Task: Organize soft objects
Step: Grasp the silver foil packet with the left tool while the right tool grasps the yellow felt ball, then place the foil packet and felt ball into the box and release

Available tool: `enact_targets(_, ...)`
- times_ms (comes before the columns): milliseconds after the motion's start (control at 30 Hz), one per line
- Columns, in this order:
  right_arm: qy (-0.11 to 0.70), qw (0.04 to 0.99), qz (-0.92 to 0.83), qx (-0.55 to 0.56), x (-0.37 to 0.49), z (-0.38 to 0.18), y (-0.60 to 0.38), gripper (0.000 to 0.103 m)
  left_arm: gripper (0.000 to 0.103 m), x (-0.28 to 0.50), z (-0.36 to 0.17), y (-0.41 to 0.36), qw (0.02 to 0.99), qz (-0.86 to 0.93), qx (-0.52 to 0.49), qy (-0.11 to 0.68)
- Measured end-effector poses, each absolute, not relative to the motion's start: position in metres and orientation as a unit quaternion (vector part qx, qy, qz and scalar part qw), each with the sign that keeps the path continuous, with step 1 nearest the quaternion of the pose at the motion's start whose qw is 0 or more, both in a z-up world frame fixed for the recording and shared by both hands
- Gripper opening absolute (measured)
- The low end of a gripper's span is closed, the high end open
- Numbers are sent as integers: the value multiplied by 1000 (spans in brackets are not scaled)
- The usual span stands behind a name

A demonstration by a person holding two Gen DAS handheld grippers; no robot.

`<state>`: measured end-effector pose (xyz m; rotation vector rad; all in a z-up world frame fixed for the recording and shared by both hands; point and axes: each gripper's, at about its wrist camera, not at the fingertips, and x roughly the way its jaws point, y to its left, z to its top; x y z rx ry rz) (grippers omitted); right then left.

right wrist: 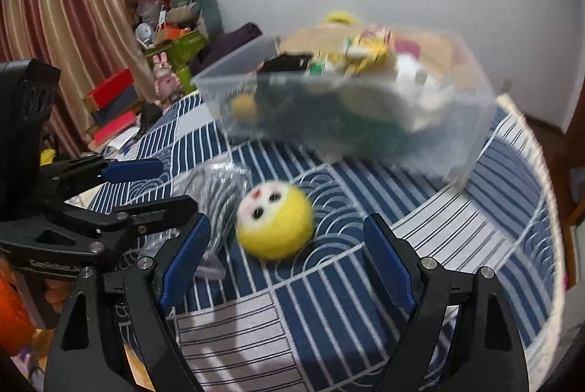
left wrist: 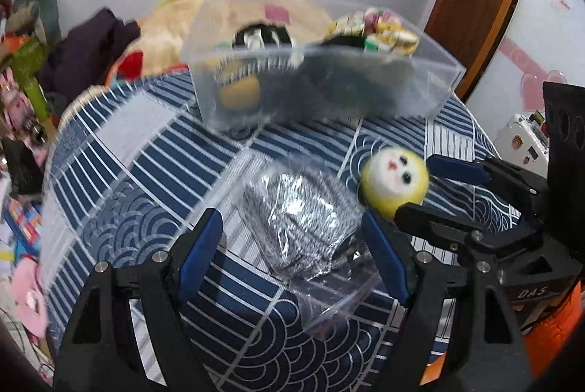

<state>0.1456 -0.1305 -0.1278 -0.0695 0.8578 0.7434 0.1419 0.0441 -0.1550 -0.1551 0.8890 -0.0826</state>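
Observation:
A yellow plush ball with a white face lies on the blue patterned cloth, between the fingers of my right gripper; the pads stand apart from it, open. Left of it lies a grey striped soft item in a clear bag, between the fingers of my left gripper, which is open too, its pads not pressing. In the left wrist view the ball sits just off the right gripper. The left gripper shows at the left of the right wrist view. Behind stands a clear plastic bin holding several soft toys.
The bin takes up the far part of the cloth. Beyond the cloth's left edge are piled clothes and toys, red boxes and a curtain. A wooden door and a white case stand on the right.

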Motion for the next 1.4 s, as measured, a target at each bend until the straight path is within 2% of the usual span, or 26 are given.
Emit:
enact_targets(33,411,839,356,-29,146,-131,-131,76,78,143,-159,45,896,-43,-82,434)
enact_targets(100,419,832,363,-22,146,-135,-131,64,77,144,-164,45,893,-48,-91,439)
enact_targets(133,417,833,363,-24,145,-135,-132,62,75,144,-166,45,892,-52,-93,439)
enact_targets(200,414,832,368,-25,144,-133,-132,49,61,143,-165,41,894,-60,-90,435)
enact_targets(233,415,830,373,-23,143,-133,-132,40,55,143,-164,39,894,-69,-89,434)
enact_targets(267,413,831,373,-24,142,-133,-131,38,46,142,-163,36,894,-76,-88,433)
enact_targets(367,397,842,364,-39,136,-128,-129,38,33,140,-157,32,899,-80,-80,423)
enact_targets(467,386,849,359,-42,133,-122,-131,38,28,137,-151,35,901,-84,-86,416)
enact_targets(967,311,895,315,-49,137,-73,-149,38,26,129,-75,51,944,-72,-82,310)
enact_targets(1400,248,934,256,-17,168,-32,-168,38,26,160,-26,56,964,-70,-72,246)
